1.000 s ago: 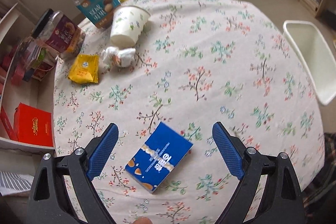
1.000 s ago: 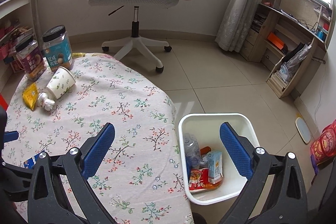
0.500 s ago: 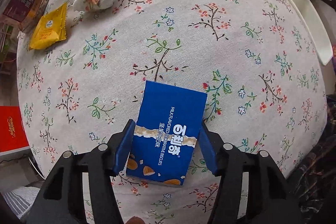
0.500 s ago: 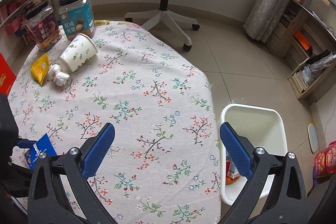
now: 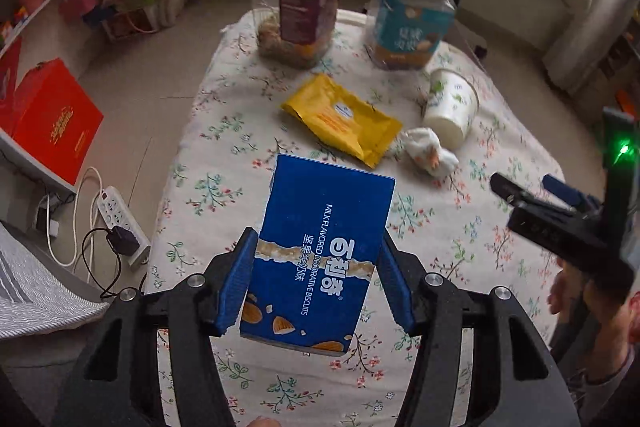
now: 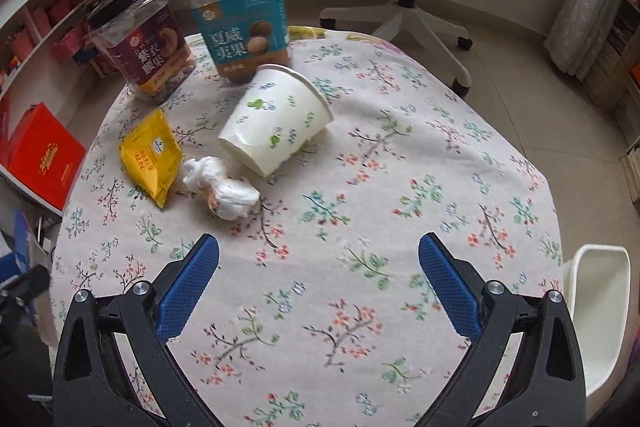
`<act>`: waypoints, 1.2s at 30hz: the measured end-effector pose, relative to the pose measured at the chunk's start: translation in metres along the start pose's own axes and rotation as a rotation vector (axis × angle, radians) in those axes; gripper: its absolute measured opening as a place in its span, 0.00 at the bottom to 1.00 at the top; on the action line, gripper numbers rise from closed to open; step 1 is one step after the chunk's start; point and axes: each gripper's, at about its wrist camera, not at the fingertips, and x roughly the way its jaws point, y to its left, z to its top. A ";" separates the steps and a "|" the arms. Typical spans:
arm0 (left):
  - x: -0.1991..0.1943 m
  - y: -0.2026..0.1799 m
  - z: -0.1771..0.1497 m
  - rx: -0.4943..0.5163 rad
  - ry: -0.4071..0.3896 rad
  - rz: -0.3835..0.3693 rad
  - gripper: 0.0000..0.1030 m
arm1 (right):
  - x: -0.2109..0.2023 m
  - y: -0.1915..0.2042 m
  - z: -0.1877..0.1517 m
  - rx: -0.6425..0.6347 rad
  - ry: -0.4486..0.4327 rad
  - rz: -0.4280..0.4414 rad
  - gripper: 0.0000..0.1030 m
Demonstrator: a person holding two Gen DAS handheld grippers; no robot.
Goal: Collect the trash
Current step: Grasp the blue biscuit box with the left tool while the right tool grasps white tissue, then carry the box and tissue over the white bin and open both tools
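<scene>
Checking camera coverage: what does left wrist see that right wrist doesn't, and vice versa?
Left wrist only: the blue biscuit box clamped in the left gripper, and a power strip on the floor.
Right wrist only: the white bin beside the table, and the open, empty right gripper.
Both: two jars, the yellow packet, crumpled tissue, tipped paper cup, red box.

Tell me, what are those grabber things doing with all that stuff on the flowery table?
A person is tidying up trash with two grabbers. The left gripper is squeezing a blue biscuit box and holding it above the table. The right gripper is open and empty, pointing toward a crumpled tissue, a tipped-over paper cup and a yellow packet. A white bin waits beside the table.
</scene>
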 end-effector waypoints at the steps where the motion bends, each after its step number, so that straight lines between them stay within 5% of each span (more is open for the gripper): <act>1: -0.007 0.008 0.003 -0.030 -0.016 -0.014 0.56 | 0.009 0.010 0.002 -0.022 0.000 0.003 0.93; 8: -0.005 0.008 0.021 -0.083 -0.036 -0.022 0.56 | 0.054 0.038 0.012 -0.011 0.029 0.065 0.83; 10: -0.003 0.008 0.022 -0.080 -0.033 -0.019 0.56 | 0.062 0.040 0.013 -0.002 0.054 0.088 0.68; 11: -0.002 0.010 0.021 -0.081 -0.033 -0.018 0.56 | 0.065 0.041 0.014 -0.004 0.070 0.101 0.48; 14: -0.001 0.011 0.021 -0.092 -0.036 -0.010 0.56 | 0.056 0.037 0.010 0.005 0.051 0.139 0.28; 28: -0.010 -0.011 0.005 -0.114 -0.121 0.039 0.56 | -0.082 -0.007 -0.008 0.015 -0.176 0.171 0.28; 36: -0.019 -0.054 -0.016 -0.048 -0.243 0.046 0.56 | -0.115 -0.046 -0.032 0.052 -0.287 0.151 0.28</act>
